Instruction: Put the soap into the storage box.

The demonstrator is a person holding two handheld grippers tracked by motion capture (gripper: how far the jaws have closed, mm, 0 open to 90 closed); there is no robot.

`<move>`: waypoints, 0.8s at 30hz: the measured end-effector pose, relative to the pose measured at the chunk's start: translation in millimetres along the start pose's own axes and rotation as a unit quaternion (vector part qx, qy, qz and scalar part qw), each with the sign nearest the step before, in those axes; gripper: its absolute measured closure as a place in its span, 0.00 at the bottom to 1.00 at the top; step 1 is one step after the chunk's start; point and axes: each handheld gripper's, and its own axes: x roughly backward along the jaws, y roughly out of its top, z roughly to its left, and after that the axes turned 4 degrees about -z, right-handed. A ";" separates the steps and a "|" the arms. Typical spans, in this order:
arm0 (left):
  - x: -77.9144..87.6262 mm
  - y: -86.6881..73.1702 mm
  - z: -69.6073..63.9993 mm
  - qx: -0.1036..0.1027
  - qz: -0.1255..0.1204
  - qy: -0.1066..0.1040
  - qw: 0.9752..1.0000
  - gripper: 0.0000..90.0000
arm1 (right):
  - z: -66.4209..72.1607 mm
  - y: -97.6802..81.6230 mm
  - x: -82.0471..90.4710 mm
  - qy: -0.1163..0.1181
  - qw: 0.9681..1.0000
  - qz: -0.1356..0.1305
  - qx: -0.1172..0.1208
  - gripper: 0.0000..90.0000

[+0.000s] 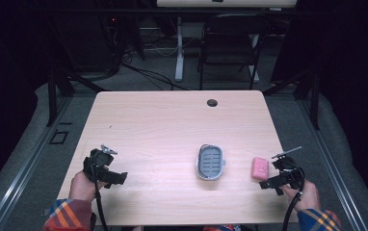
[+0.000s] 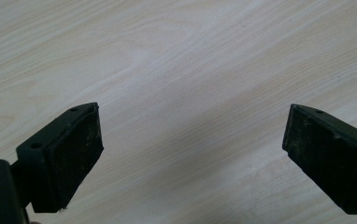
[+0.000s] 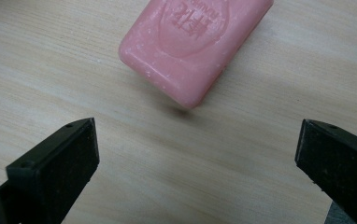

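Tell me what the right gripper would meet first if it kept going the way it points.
Probably the pink soap bar: it lies just ahead of the open right gripper, nothing between them but bare table.

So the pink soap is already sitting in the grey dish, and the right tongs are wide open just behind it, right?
Not quite. The pink soap lies on the bare table, to the right of the grey dish, apart from it, as the high view shows. The rest holds: the right tongs are wide open just behind it.
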 end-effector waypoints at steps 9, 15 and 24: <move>0.9 0.4 -2.3 -0.010 -0.004 -0.007 1.000 0.03 | 0.9 -0.4 1.1 0.001 1.000 0.001 0.002 0.00; -0.1 1.1 -3.6 -0.014 -0.004 -0.010 1.000 0.03 | 1.3 -0.7 1.0 0.000 1.000 -0.003 0.001 0.00; 0.2 0.8 -3.9 -0.012 -0.006 -0.010 1.000 0.02 | 5.4 1.4 1.5 -0.003 1.000 -0.001 0.011 0.00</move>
